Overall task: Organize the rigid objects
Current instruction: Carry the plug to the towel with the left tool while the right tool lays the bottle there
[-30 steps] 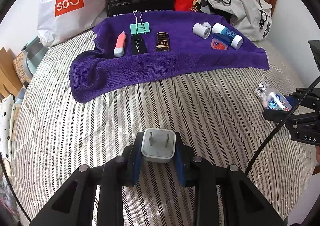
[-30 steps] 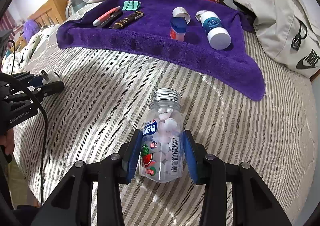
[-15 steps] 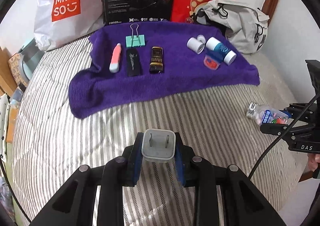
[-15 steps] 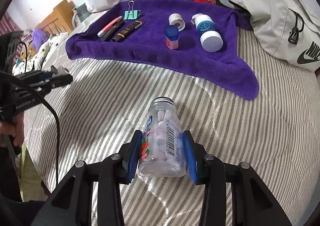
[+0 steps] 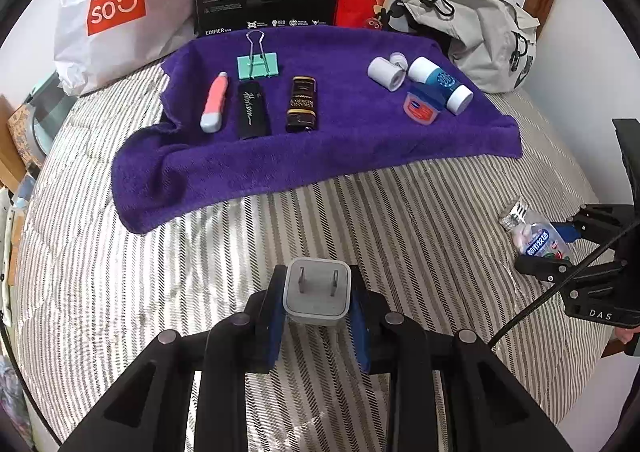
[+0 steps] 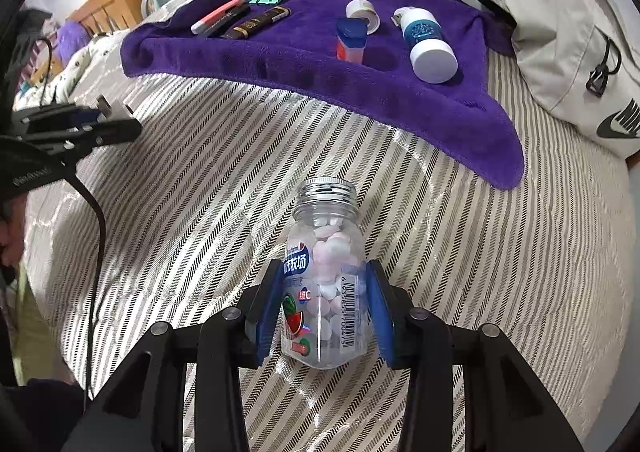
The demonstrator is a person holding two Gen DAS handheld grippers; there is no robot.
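On the purple towel [image 5: 320, 147] at the bed's far edge, eight things are lying: one binder clip [image 5: 257, 65], one pink pen [image 5: 215, 107], two dark bars, two white rolls, one jar, one blue-and-white bottle [image 6: 426, 41]. The striped bed [image 5: 120, 272] is carrying everything; bags are standing behind. The left tool [image 5: 318, 316] is pinching one white charger [image 5: 317, 290], the right tool [image 6: 322, 318] one candy bottle [image 6: 324, 284], both over the near edge.

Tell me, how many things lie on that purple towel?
8: pink pen, green clip, black stick, brown bar left; white roll, small cap, blue bottle, pink jar right.
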